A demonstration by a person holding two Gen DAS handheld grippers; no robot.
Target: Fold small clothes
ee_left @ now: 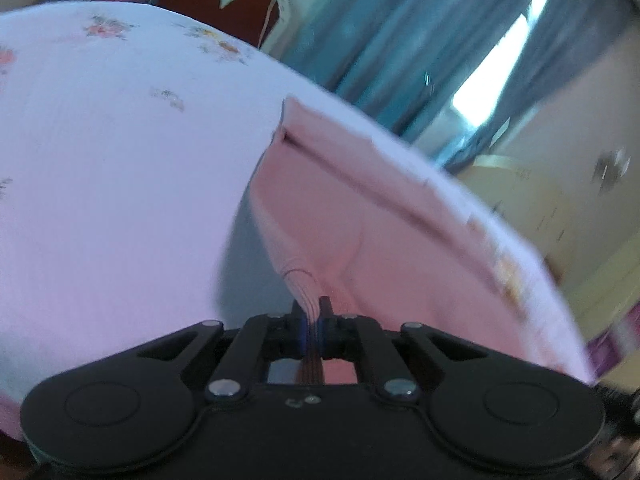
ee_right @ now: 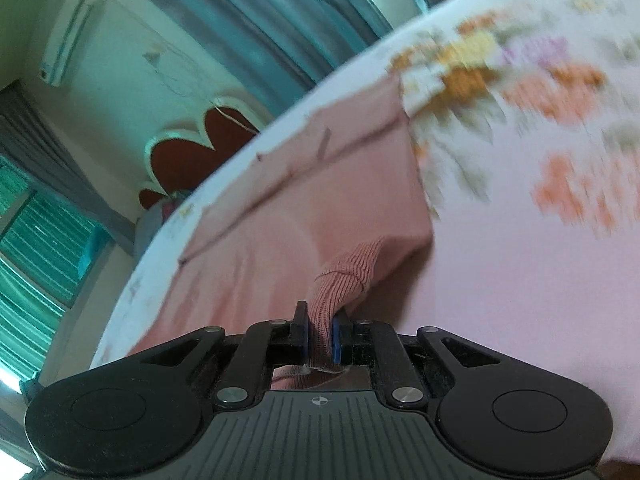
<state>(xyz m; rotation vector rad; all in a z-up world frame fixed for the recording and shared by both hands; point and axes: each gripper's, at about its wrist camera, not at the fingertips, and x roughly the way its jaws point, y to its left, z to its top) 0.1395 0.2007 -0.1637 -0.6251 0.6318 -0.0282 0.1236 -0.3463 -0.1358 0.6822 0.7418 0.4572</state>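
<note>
Both grippers' fingers clamped tight on pink garment over floral bedsheet.

Pink knit garment lies spread flat on pale floral bedsheet, near its edge. Ribbed cuff bunched, lifted off sheet; second ribbed edge likewise raised. Straight seam runs across body.

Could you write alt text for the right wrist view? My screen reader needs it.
The right claw is shut on the ribbed cuff of a pink knit garment, which lies on a pale floral bedsheet.
</note>
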